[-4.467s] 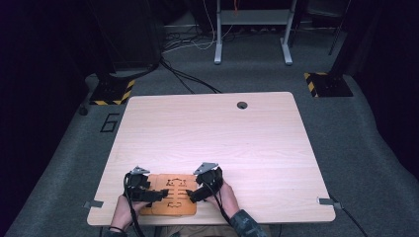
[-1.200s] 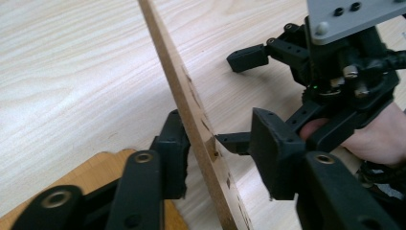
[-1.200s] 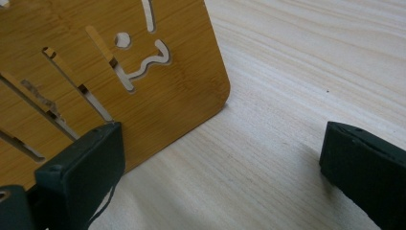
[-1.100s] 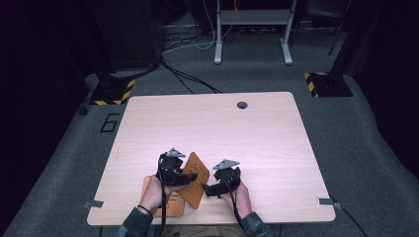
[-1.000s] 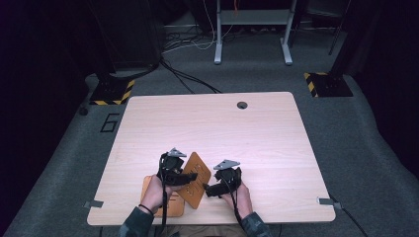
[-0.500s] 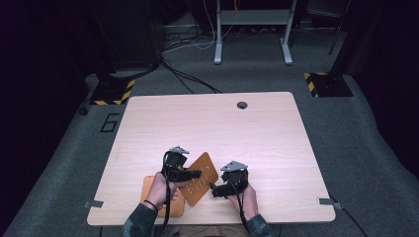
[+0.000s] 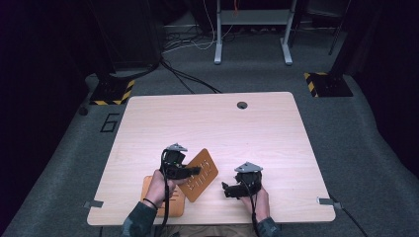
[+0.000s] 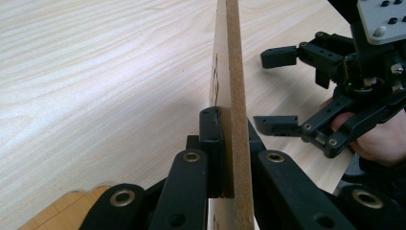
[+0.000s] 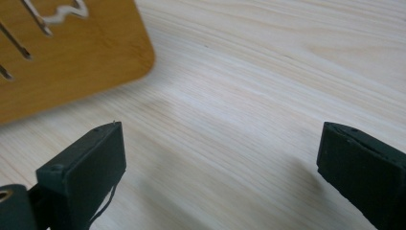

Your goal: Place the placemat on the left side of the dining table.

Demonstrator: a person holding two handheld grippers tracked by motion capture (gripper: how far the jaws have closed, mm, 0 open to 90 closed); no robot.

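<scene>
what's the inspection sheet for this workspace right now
surface: light wood table, round hole near far edge
job's things: brown board lifted and tilted; second board flat beneath the left hand
clutter: nothing seen
grippers: left gripper clamped on the brown board's edge; right gripper open, nothing between its jaws, apart from the board
cables: black cables on floor beyond table
surroundings: grey carpet, metal stand, striped floor plates

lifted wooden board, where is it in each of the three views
High view: the lifted wooden board sits low, left of centre, clamped by the left gripper.
Left gripper view: board edge-on, upright at centre.
Right gripper view: its rounded corner, top left.
Shared landmark: the pale wood table.
</scene>
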